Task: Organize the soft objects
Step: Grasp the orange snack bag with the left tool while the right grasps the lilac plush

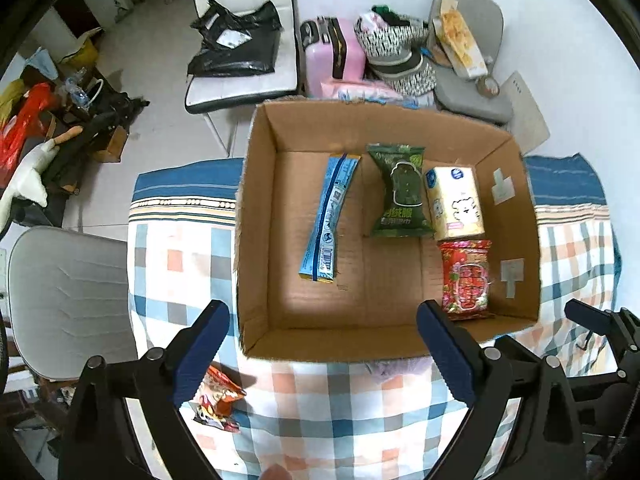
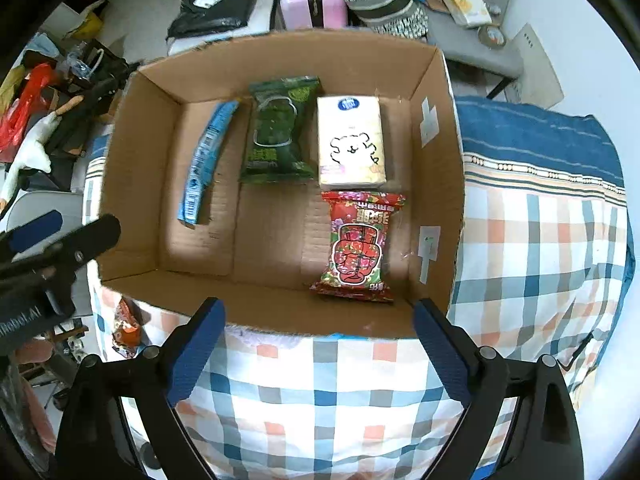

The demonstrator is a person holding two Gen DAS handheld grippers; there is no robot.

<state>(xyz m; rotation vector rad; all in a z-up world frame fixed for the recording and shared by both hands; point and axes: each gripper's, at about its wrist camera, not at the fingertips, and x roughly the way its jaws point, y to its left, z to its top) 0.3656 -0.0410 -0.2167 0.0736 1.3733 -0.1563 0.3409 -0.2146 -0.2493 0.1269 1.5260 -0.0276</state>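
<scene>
An open cardboard box (image 1: 256, 216) (image 2: 436, 184) stands on a checked cloth. Inside lie a blue packet (image 1: 329, 220) (image 2: 204, 164), a green pack (image 1: 400, 196) (image 2: 278, 136), a white tissue pack with a bear drawing (image 1: 456, 202) (image 2: 351, 140) and a red pack (image 1: 466, 280) (image 2: 356, 248). An orange snack bag (image 1: 218, 398) (image 2: 128, 330) lies on the cloth outside the box's near left corner. My left gripper (image 1: 322, 354) is open and empty above the box's near wall. My right gripper (image 2: 318, 354) is open and empty, also at the near wall.
The checked cloth (image 1: 332, 412) (image 2: 536, 248) covers the table. A grey chair (image 1: 68, 292) stands at the left. Behind the box are a white chair with a black bag (image 1: 236, 40), a pink case (image 1: 336, 56) and a grey chair with clutter (image 1: 464, 52).
</scene>
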